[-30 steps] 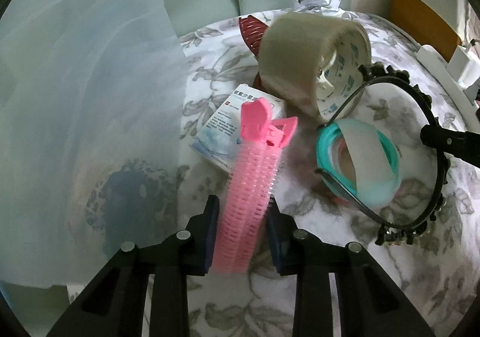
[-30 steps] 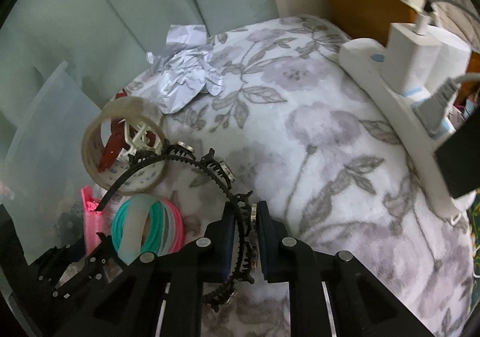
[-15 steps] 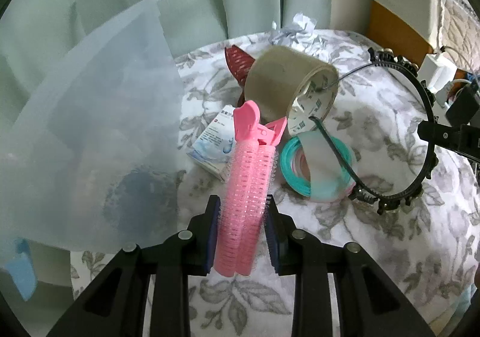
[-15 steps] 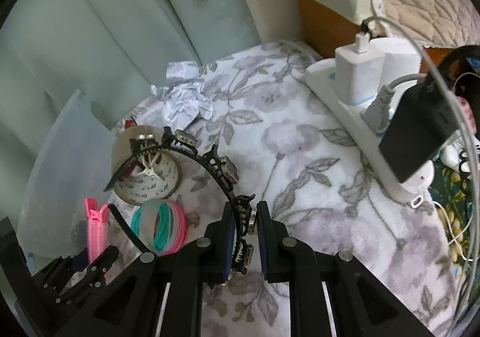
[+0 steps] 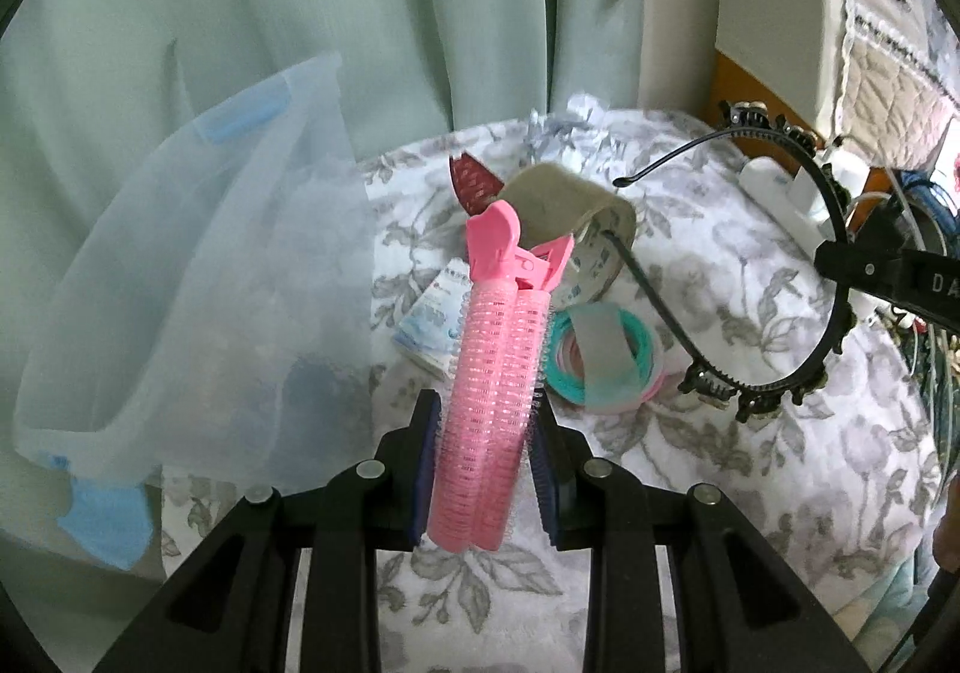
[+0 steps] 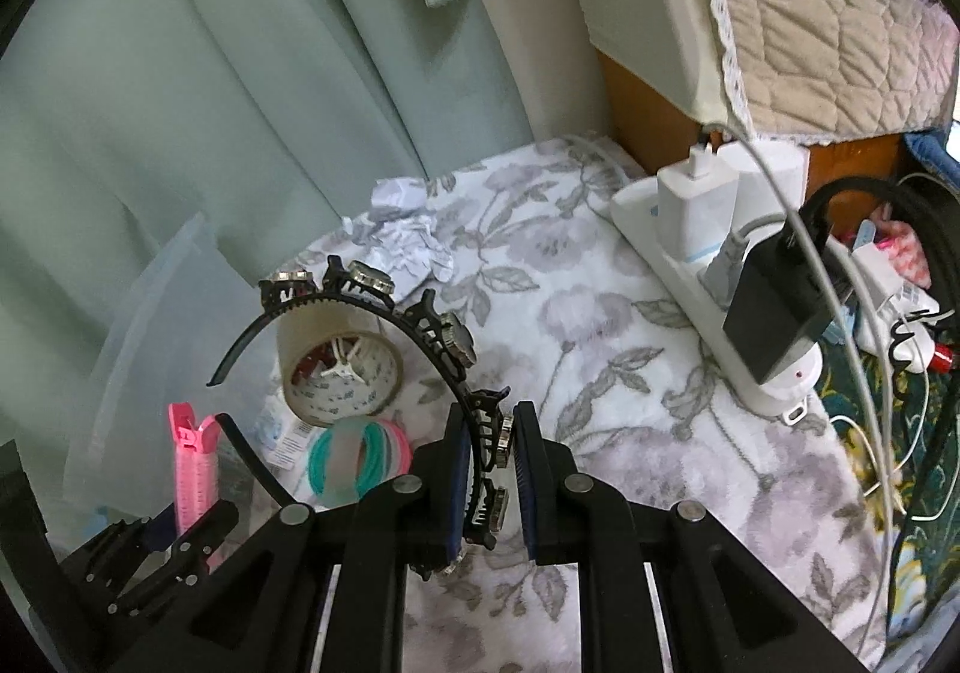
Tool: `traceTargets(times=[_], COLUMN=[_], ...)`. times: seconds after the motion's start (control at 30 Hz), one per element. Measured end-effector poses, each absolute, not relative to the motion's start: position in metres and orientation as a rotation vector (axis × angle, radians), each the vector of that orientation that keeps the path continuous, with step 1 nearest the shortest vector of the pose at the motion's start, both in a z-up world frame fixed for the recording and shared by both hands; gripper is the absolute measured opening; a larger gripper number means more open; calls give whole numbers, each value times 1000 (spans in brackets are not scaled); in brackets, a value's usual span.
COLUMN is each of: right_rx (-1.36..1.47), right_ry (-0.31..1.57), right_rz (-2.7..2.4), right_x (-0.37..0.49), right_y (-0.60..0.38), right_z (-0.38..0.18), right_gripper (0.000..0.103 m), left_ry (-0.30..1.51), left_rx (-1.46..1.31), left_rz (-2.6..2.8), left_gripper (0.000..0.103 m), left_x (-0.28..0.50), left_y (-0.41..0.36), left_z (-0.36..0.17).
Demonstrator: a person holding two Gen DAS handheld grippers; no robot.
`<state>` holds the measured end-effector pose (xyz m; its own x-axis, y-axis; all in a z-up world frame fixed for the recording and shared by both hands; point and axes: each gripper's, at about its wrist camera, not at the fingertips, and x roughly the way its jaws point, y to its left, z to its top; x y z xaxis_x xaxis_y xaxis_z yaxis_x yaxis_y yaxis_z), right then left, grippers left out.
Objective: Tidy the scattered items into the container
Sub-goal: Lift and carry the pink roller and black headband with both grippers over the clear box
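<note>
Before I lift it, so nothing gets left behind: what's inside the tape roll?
Through the tape roll's opening a white spoked core and something red behind it show. What else lies under it is hidden by the roll.

Left tongs [image 5: 485, 469] clamped on a pink hair roller clip [image 5: 495, 373], lifted clear of the floral table [image 5: 690, 469]. Translucent container [image 5: 198, 277] just left. Below, on the cloth: tape roll [image 5: 576, 217], small box [image 5: 429, 313], teal and pink bands [image 5: 606, 361]. At right, black headband [image 5: 828, 277] gripped by the right tongs [image 5: 840, 260], held aloft.
</note>
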<state>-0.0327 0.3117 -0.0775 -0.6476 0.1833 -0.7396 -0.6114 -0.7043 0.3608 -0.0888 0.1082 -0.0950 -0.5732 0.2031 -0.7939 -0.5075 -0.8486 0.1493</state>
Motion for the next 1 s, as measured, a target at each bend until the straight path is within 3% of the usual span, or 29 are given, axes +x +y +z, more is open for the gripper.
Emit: traceTargets(times=[1.0], right_rx=[-731], right_ry=[774], right_rz=[2522], right_x=[-33], right_y=[269], right_z=[29], right_gripper=[16], left_ry=[305], left_rx=[-904], left_rz=[2553], left_gripper=[29], left_x=[-76], left_y=[54], left_z=[-2])
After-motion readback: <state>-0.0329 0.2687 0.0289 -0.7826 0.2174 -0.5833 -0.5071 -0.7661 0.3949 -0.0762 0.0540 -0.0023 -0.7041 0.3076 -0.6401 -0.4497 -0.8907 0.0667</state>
